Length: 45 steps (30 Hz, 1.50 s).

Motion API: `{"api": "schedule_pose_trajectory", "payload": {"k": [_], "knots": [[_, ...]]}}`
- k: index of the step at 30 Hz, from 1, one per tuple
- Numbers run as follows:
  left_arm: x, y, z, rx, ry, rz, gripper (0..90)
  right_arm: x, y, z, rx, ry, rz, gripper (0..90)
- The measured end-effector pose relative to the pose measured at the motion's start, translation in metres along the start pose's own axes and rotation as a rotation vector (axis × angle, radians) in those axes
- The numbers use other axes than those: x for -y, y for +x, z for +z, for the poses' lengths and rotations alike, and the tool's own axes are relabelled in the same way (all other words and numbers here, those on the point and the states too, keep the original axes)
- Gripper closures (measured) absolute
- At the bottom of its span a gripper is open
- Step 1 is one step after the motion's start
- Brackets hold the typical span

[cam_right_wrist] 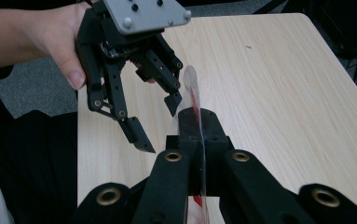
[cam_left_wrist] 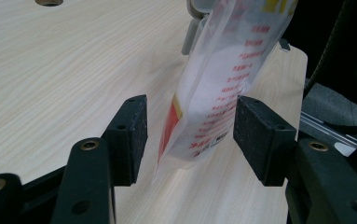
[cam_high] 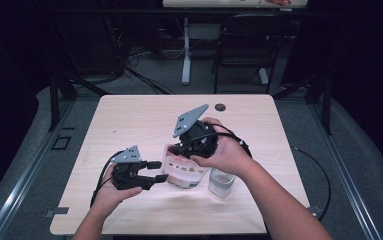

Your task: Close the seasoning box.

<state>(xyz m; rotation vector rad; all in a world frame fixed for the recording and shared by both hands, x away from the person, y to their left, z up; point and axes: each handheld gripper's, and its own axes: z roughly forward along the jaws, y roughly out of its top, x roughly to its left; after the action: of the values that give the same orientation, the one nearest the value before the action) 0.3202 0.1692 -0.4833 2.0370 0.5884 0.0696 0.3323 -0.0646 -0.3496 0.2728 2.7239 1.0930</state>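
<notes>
- right gripper (cam_right_wrist: 197, 135) jaws clenched on top edge of plastic pouch (cam_left_wrist: 223, 79), held upright above pale wood worktop (cam_high: 129, 120)
- left gripper (cam_left_wrist: 190, 135) jaws released, straddling pouch's lower corner
- clear glass (cam_high: 221, 181) just beside pouch

Light fell from above onto the pale bench (cam_high: 129, 120), which was bright while the room around it sank into near black. In the left gripper view the fingers (cam_left_wrist: 132, 135) were sharp and a glossy plastic bag (cam_left_wrist: 223, 88) between them caught white glare. Beyond them the bench softened. Shadows under the fingers were faint and diffuse.
</notes>
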Motion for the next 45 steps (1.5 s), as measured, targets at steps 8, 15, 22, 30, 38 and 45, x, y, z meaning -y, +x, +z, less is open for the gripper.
{"api": "schedule_pose_trajectory", "payload": {"k": [8,15,22,30,38,45], "knots": [[0.003,-0.002,0.01,0.01,0.017,0.025,46.1,0.0,0.001,-0.002,-0.004,-0.007,0.0,90.0],[0.004,-0.004,0.017,0.025,0.028,0.025,46.8,0.0,0.001,-0.004,-0.004,-0.009,-0.006,90.0],[0.006,-0.003,0.02,0.031,0.033,0.03,46.8,-0.001,0.001,-0.005,-0.003,-0.002,-0.012,90.0],[0.008,-0.004,0.025,0.04,0.045,0.037,45.2,-0.002,0.002,-0.005,-0.004,-0.006,-0.017,90.0],[0.009,-0.005,0.029,0.051,0.05,0.043,42.4,-0.003,0.003,-0.006,-0.016,-0.006,-0.024,90.0],[0.01,-0.006,0.033,0.055,0.06,0.051,39.9,-0.004,0.004,-0.007,-0.022,-0.023,-0.023,90.0]]}}
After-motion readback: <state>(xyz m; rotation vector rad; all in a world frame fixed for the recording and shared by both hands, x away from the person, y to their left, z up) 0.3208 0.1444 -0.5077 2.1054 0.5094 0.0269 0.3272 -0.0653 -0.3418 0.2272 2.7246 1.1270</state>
